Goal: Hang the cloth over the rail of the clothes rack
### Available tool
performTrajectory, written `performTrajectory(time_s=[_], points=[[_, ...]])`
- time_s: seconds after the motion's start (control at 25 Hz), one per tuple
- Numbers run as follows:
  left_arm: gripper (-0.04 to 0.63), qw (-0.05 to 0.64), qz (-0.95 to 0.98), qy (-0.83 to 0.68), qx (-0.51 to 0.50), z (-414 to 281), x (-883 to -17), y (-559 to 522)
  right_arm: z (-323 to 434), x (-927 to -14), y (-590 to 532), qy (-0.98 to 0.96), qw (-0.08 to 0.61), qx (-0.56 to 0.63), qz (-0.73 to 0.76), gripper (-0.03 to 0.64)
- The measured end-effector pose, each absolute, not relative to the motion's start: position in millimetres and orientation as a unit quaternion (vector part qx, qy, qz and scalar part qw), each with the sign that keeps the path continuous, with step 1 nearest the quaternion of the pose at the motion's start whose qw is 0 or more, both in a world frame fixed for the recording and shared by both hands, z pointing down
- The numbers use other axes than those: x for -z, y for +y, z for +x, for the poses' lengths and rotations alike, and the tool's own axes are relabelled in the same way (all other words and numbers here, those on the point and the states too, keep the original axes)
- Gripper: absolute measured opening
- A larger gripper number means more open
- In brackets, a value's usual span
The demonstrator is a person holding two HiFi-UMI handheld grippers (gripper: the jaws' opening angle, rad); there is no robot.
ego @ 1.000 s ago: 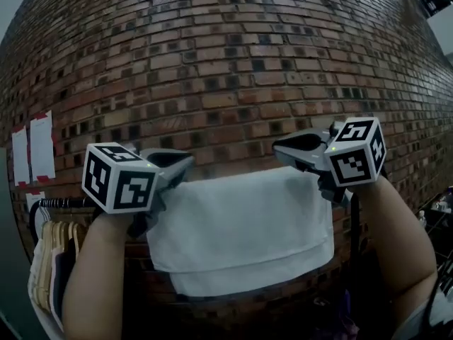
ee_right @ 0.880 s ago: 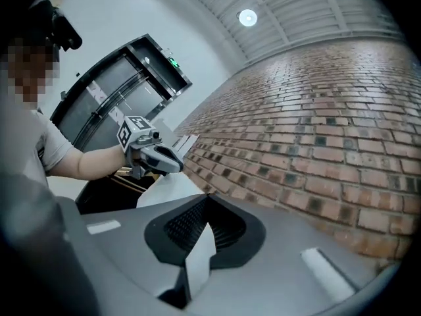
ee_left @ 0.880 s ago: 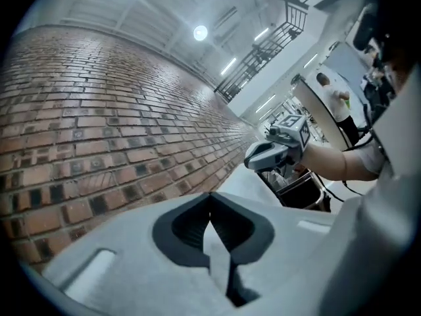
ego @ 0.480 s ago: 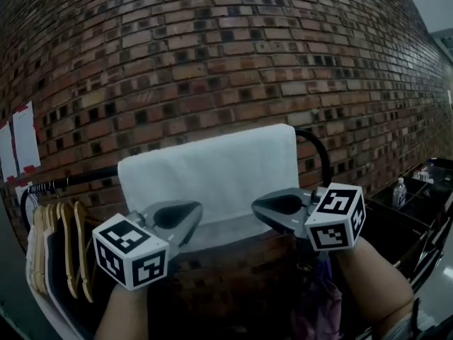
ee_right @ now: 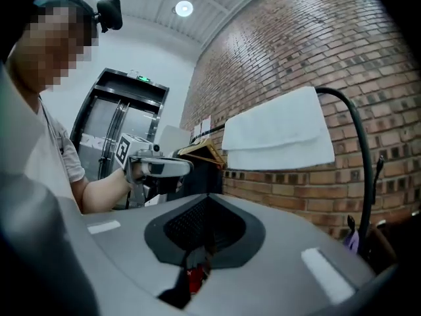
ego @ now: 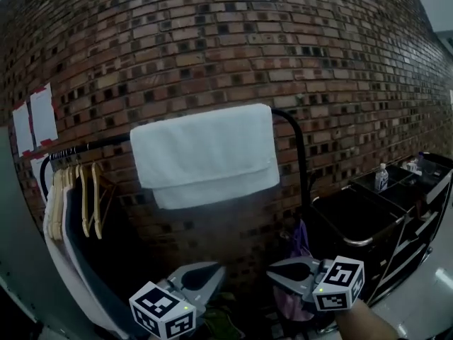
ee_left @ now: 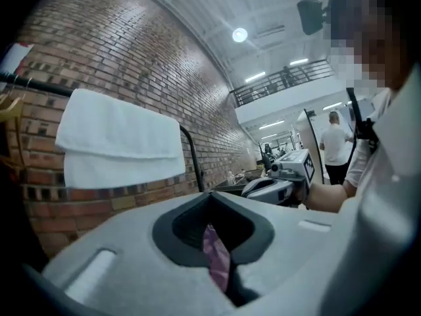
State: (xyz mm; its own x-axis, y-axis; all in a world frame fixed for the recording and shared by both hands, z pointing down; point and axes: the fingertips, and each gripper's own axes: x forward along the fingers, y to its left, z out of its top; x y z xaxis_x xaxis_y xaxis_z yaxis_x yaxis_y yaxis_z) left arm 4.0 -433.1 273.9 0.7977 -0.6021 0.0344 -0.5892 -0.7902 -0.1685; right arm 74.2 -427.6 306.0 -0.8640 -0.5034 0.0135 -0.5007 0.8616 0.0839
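The white cloth (ego: 205, 151) hangs folded over the black rail (ego: 92, 146) of the clothes rack, in front of the brick wall. It also shows in the left gripper view (ee_left: 118, 140) and the right gripper view (ee_right: 279, 133). Both grippers are low and well away from it, at the bottom of the head view. My left gripper (ego: 211, 273) is shut with nothing in its jaws; its own view (ee_left: 210, 197) shows the jaws together. My right gripper (ego: 277, 269) is likewise shut and empty (ee_right: 207, 201). Neither touches the cloth.
Wooden hangers with clothes (ego: 71, 204) fill the rail's left end. The rack's curved end post (ego: 303, 154) stands right of the cloth, with a purple item (ego: 301, 238) below. A black cart (ego: 368, 218) with a bottle (ego: 381, 178) stands at right. Papers (ego: 42, 115) are taped to the wall.
Both grippers have left the cloth and dropped down and back from the rail. The cloth stays draped over the rail, now seen from farther off.
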Motion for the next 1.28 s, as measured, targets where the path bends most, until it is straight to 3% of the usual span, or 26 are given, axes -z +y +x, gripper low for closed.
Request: performTrajectory(time_s=[0.48, 1.28], points=[[0.000, -0.032, -0.947, 0.317, 0.038, -9.4, -352.1, -291.3, 77.3, -369.3, -285.9, -0.964, 0.033, -0.035, 0.262, 0.002], [0.000, -0.032, -0.957, 0.286, 0.033, -122.3, -352.9, -35.3, -52.5, -368.0, -29.5, -0.961, 0.024, -0.052, 0.271, 0.002]])
